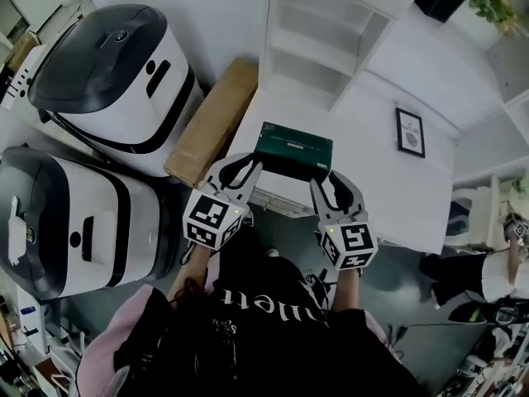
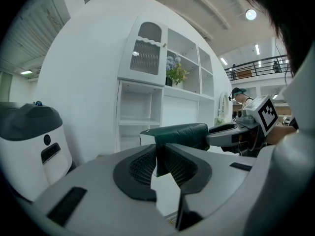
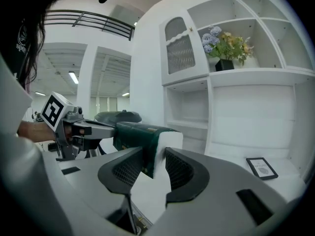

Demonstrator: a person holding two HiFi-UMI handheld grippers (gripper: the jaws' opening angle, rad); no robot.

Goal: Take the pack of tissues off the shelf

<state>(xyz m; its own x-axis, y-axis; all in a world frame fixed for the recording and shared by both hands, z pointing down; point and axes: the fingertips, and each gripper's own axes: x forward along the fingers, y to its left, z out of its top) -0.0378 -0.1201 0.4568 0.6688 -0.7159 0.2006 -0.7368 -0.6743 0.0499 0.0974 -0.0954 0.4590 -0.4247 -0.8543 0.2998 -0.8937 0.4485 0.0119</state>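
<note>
The pack of tissues (image 1: 293, 149), a soft dark-green block with a white end, hangs in front of the white shelf (image 1: 318, 52), over the near edge of the counter (image 1: 388, 188). The left gripper (image 2: 159, 161) pinches its left end, and the right gripper (image 3: 153, 163) clamps its right end between black ribbed pads (image 3: 179, 170). To the right, the flat counter runs to a small framed picture (image 1: 410, 131). To the left, a brown cardboard box (image 1: 211, 122) lies close beside the counter's edge.
</note>
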